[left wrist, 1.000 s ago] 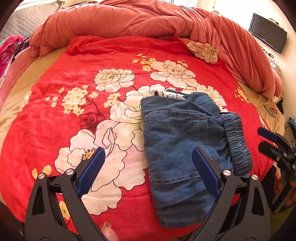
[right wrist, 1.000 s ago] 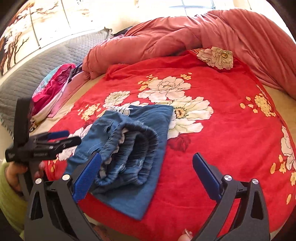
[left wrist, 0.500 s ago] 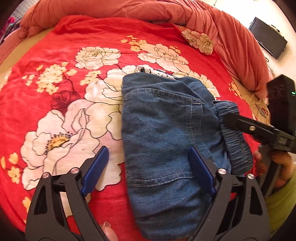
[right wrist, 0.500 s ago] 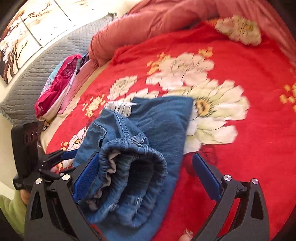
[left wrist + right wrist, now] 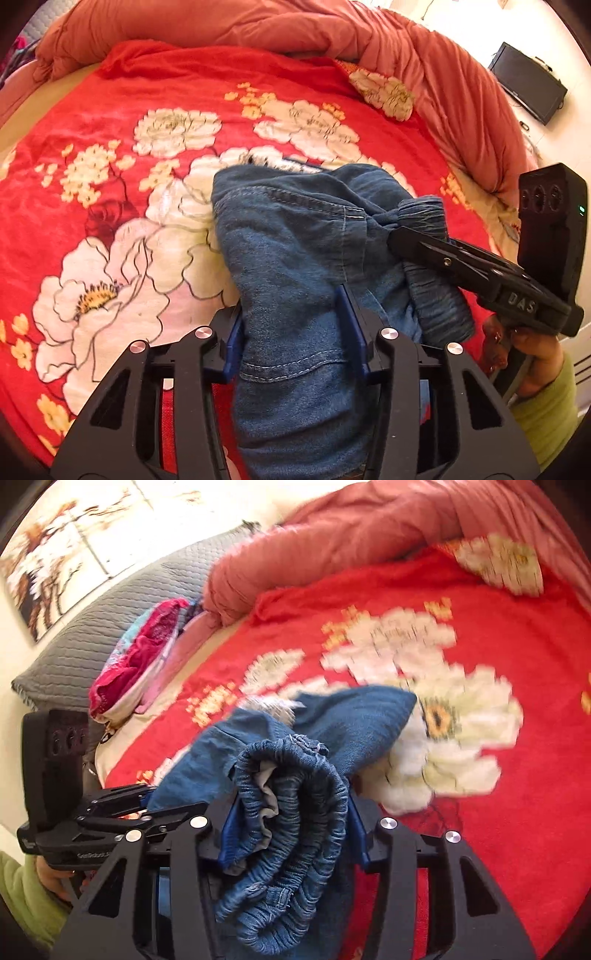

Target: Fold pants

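Both pairs of blue-padded fingers are closing on denim. In the left wrist view, the left gripper (image 5: pixel 295 332) sits at the lower centre of the frame with its pads (image 5: pixel 233 343) on either side of a folded layer of the jeans (image 5: pixel 295 240); the cloth fills the gap, and the pads appear to touch it on both sides. In the right wrist view, the right gripper (image 5: pixel 291 823) occupies the lower centre, and its pads (image 5: pixel 228 827) bracket the bunched elastic waistband (image 5: pixel 295 794), which bulges up between and above them. The jeans lie partly folded on the red floral blanket (image 5: pixel 110 166), at the near edge of the bed, in the centre of both frames. A rumpled salmon quilt (image 5: pixel 258 33) runs along the top of the left wrist view; a grey quilted pillow (image 5: pixel 92 635) and a pink garment (image 5: pixel 140 653) lie at the upper left of the right wrist view. Denim of this kind is judged soft but fairly heavy for cloth, and it holds a crease poorly while bunched. The gathered waistband is thick and springy and may slip from a shallow grip; a deep hold across all its layers is recommended. The flat folded layer is best taken near its stitched seam (image 5: pixel 288 365), where the cloth is stiffest.
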A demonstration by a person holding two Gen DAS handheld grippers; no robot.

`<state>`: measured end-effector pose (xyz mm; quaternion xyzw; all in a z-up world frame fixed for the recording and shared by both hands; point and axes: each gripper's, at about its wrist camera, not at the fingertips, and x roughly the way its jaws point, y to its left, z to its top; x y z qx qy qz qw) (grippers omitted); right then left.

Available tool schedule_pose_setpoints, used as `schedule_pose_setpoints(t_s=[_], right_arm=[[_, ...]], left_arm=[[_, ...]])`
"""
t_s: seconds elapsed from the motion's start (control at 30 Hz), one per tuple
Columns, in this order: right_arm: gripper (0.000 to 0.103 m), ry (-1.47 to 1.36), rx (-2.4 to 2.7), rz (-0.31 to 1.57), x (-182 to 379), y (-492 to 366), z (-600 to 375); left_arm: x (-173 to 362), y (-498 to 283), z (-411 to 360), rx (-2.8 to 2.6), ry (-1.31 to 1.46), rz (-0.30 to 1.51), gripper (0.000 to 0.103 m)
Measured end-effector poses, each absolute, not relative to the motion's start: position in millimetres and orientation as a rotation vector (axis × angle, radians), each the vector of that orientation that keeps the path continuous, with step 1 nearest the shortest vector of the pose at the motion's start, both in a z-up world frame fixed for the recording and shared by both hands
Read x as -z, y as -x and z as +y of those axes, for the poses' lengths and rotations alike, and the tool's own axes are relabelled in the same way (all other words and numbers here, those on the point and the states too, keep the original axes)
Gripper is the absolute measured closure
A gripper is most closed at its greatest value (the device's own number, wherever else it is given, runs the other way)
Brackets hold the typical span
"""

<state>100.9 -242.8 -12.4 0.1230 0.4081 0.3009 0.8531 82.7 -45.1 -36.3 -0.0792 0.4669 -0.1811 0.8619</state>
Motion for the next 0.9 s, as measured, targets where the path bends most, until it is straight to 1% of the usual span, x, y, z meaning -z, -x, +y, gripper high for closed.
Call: schedule_pose_setpoints(t_s=[0.17, 0.4, 0.67, 0.9], right_arm=[[0.058, -0.179, -0.635, 0.778, -12, -105, -236], [0.058, -0.143, -0.627, 0.731, -26, -131, -232], [0.058, -0.075, -0.603, 0.702, -28, -161, -223], [0.058, -0.047, -0.582, 0.706, -20, -178, -219]], left_arm=[[18, -91, -45, 0.373, 0.158, 0.927, 0.066], [7, -116, -44, 0.344, 0.148, 0.886, 0.066], [3, -147, -46, 0.311, 0.117, 0.874, 0.066], [12, -166, -51, 0.291, 0.093, 0.878, 0.066]])
